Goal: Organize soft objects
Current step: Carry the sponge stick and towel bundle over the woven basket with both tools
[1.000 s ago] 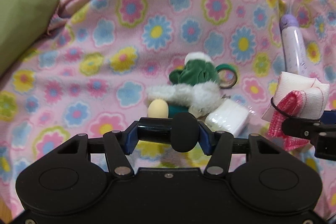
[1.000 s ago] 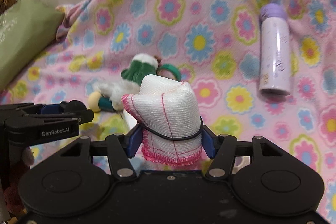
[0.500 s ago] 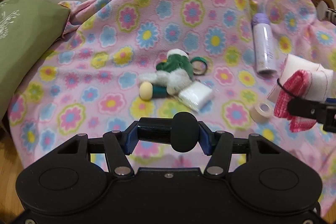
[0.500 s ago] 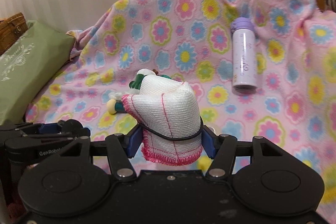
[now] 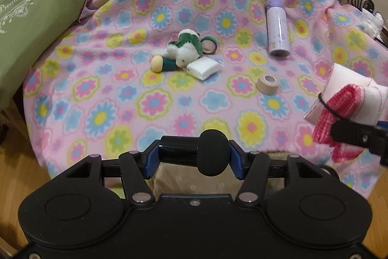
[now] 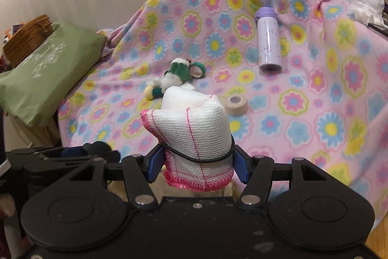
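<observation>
Both grippers loaded above the flowered blanket (image 5: 155, 103)
Right gripper (image 6: 197, 162) fingers clamp a banded white cloth bundle (image 6: 196, 128); left gripper (image 5: 194, 157) fingers pinch a black cylinder (image 5: 179, 154) — plush toy (image 5: 184, 52) lies mid-blanket.

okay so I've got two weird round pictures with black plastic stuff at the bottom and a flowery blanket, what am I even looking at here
A person holds a two-fingered grasping tool in each hand, and a wide-angle camera on each looks along its fingers. One picture comes from each.

The left tool is shut on a black object with a rounded end. The right tool is shut on a rolled white cloth with pink edging, tied with a black band.

On the flowered blanket lie a green and white plush toy, a white packet, a green tape roll, a beige tape roll and a lilac bottle. A green cushion sits at the left.
</observation>
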